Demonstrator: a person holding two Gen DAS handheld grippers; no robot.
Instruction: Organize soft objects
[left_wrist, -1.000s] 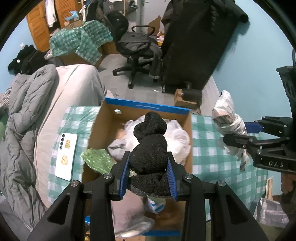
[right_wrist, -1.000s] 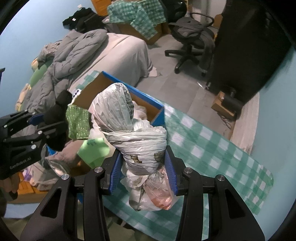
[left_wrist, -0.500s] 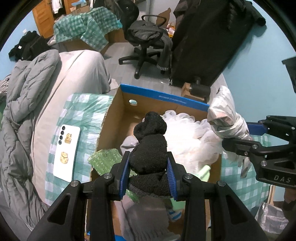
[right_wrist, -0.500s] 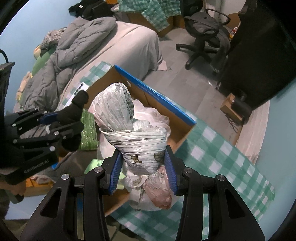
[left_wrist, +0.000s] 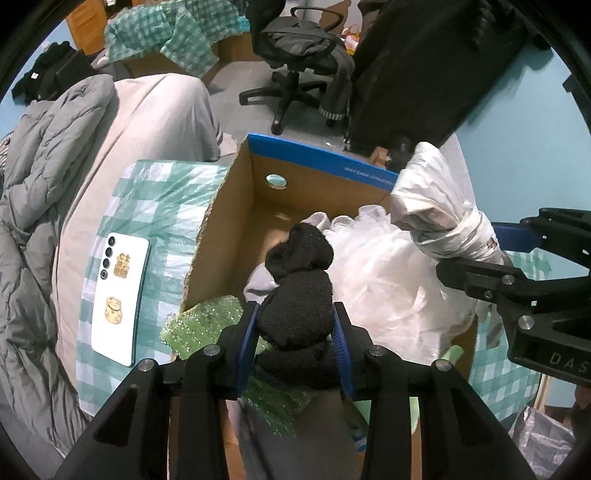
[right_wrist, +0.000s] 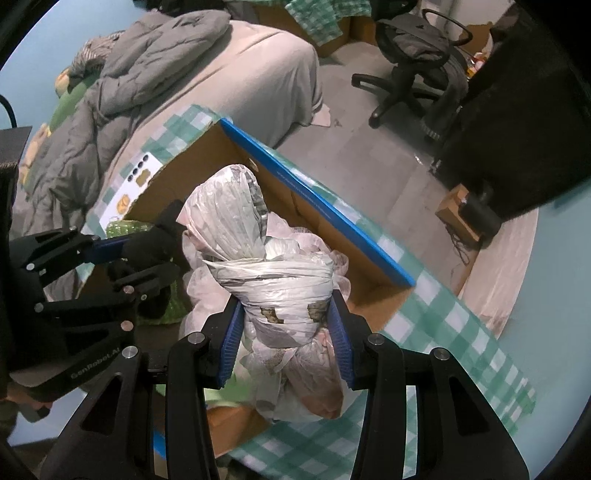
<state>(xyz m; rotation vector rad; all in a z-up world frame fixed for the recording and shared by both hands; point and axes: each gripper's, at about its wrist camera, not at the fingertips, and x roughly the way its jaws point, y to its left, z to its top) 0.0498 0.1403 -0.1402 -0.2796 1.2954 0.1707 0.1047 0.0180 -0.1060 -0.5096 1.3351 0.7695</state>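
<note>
My left gripper (left_wrist: 295, 328) is shut on a black rolled sock (left_wrist: 297, 291) and holds it over the open cardboard box (left_wrist: 229, 229) with a blue rim. My right gripper (right_wrist: 284, 325) is shut on a knotted white plastic bag bundle (right_wrist: 258, 258) and holds it over the box's right side; the bundle also shows in the left wrist view (left_wrist: 439, 218). The box holds white plastic bags (left_wrist: 380, 273), a green bubble wrap piece (left_wrist: 207, 321) and grey cloth (left_wrist: 295, 443). The left gripper also appears in the right wrist view (right_wrist: 147, 258).
A white phone (left_wrist: 118, 295) lies on the green checked tablecloth (left_wrist: 155, 206) left of the box. A bed with a grey quilt (left_wrist: 44, 155) lies to the left. An office chair (left_wrist: 295, 51) stands on the floor beyond the table.
Both grippers have moved forward and lower over the box with their loads. The bag bundle is now over the box's right side instead of beside it.
</note>
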